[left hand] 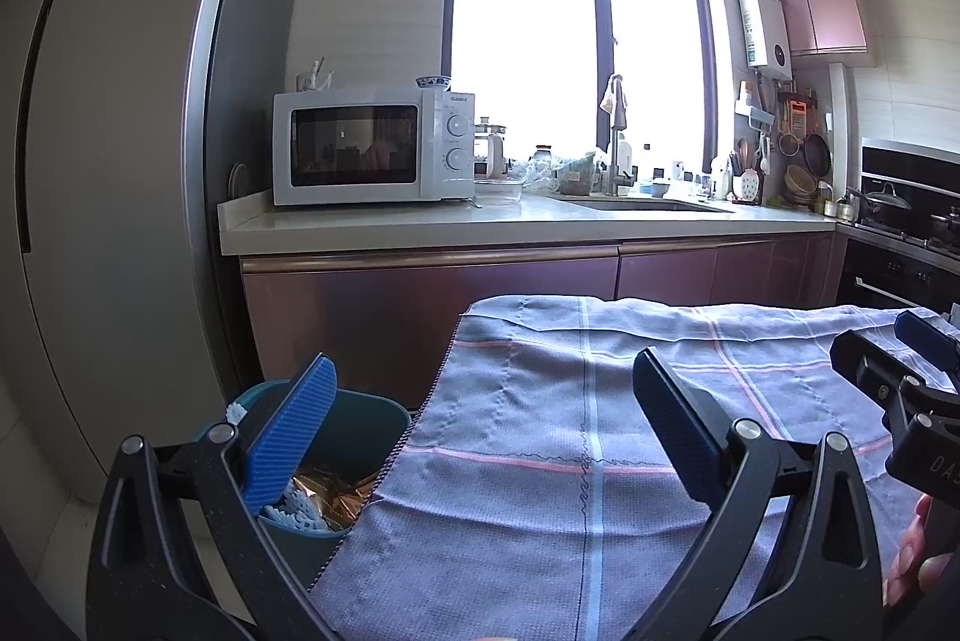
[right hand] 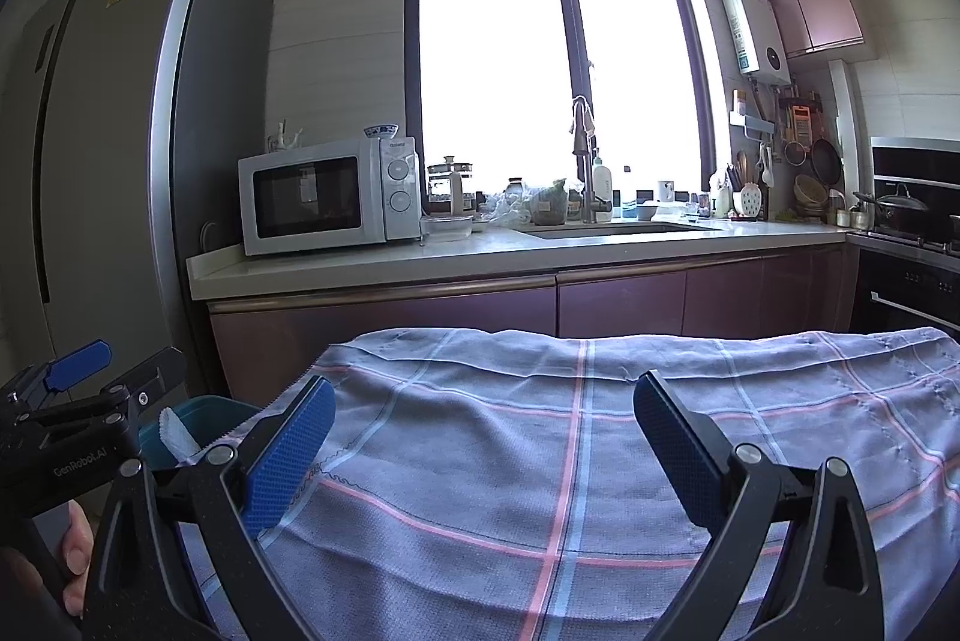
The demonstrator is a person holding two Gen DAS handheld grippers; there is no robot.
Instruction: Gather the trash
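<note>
A teal trash bin (left hand: 354,431) stands on the floor at the left edge of the cloth-covered table (left hand: 540,401). Inside it lie a shiny gold wrapper (left hand: 336,485) and white crumpled bits (left hand: 300,506). My left gripper (left hand: 480,437) hovers open over the table's left edge, its left finger above the bin, nothing between the fingers. My right gripper (right hand: 480,437) is open and empty over the checked cloth (right hand: 570,461). In the right wrist view the bin (right hand: 210,416) peeks out at the left with a white strip (right hand: 177,434) on its rim, beside the left gripper (right hand: 114,371).
A tall grey fridge (left hand: 102,161) stands left of the bin. Behind the table runs a counter (left hand: 480,221) with a white microwave (left hand: 372,146), a sink and clutter under a bright window. A stove with pots (left hand: 900,215) is at the right. A hand (right hand: 75,551) holds the left gripper.
</note>
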